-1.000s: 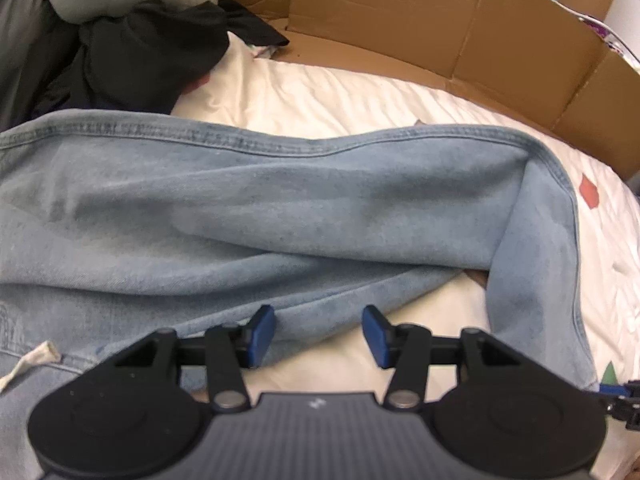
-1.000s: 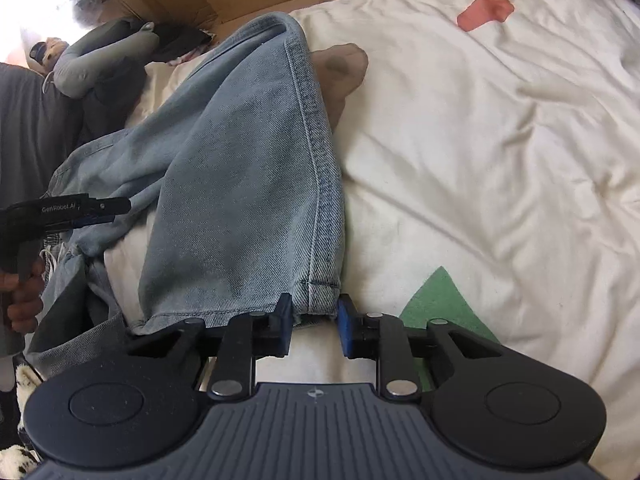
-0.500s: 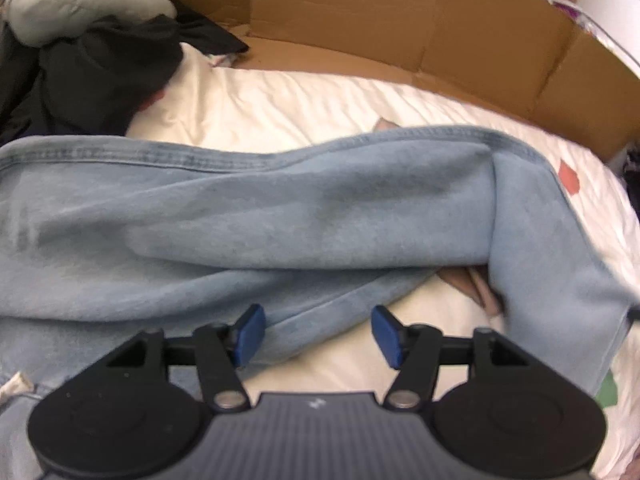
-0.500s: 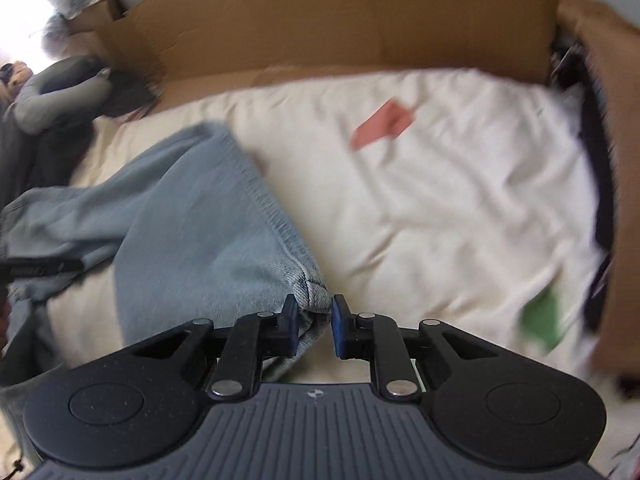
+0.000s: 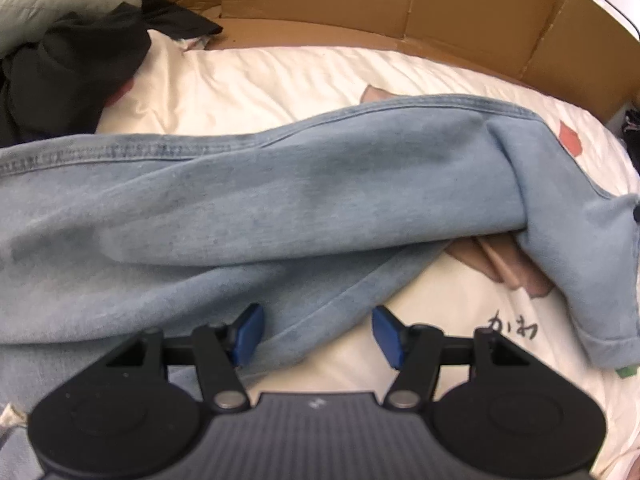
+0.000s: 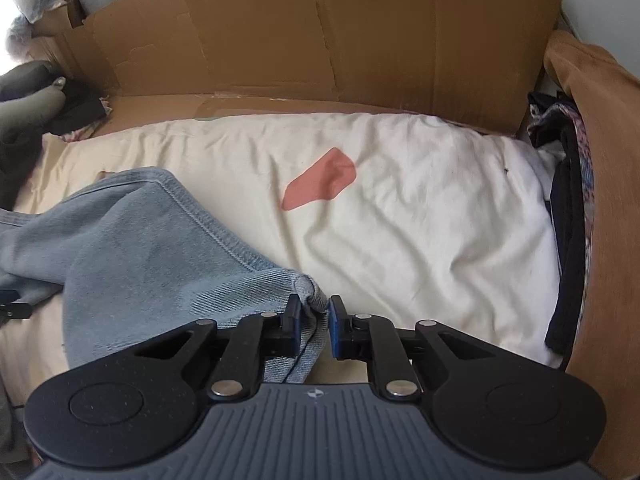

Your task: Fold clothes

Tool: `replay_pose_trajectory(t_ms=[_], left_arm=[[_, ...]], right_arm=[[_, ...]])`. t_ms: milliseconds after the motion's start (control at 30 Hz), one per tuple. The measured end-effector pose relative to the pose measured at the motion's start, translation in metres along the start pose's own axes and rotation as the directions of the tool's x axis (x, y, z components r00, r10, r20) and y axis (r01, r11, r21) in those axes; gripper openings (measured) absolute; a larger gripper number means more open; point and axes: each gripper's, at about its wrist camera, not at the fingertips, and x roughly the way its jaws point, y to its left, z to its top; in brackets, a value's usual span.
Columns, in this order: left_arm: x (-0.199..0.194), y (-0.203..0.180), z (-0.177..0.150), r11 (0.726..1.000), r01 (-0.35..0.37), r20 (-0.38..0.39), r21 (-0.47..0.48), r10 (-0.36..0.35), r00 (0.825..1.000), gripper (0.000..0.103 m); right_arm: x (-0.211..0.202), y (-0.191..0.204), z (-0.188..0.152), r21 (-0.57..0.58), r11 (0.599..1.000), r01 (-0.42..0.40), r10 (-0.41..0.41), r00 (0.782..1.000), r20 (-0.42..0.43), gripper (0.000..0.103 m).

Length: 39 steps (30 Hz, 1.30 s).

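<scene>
- Right claw (image 6: 313, 322) pinches the jeans (image 6: 132, 248) hem corner at 6 o'clock.
- Left claw (image 5: 316, 334) is spread, jeans edge between its fingers.
- Cream bedsheet (image 6: 400, 216) lies underneath.

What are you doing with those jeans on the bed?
A person with a gripper in each hand is folding a pair of light blue jeans on a cream bedsheet. The right gripper is pinched shut on the hem of one leg and holds that corner up off the sheet. The left gripper is open, with the edge of the other leg lying between its blue fingers, not gripped. Cardboard stands behind the bed.
</scene>
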Motion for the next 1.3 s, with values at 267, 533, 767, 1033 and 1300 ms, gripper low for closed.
replay_pose_trajectory(t_ms=[267,533,767,1033,1300], left_arm=[[-0.006,0.004,0.001,0.999,0.010,-0.004,0.032,-0.010,1.000,0.018],[-0.044,0.011,0.003,0.997,0.071,0.013,0.022,-0.071,0.997,0.012],[-0.073,0.021,-0.011,0.992,0.122,-0.007,-0.014,-0.123,0.992,0.011],[-0.087,0.035,-0.026,0.985,0.166,-0.047,-0.040,-0.168,0.985,0.012],[-0.104,0.049,-0.012,0.973,0.202,-0.006,-0.114,-0.204,0.979,0.023]], right_arm=[[0.015,-0.009,0.041,-0.080,0.993,0.091,-0.089,0.996,0.032,0.011],[0.029,-0.022,0.096,-0.130,0.978,0.162,-0.155,0.986,0.063,0.011],[0.041,-0.016,0.121,-0.200,0.956,0.213,-0.201,0.977,0.076,0.011],[0.062,-0.018,0.135,-0.244,0.928,0.282,-0.274,0.960,0.064,0.013],[0.056,-0.028,0.117,-0.162,0.954,0.252,-0.249,0.968,0.035,0.017]])
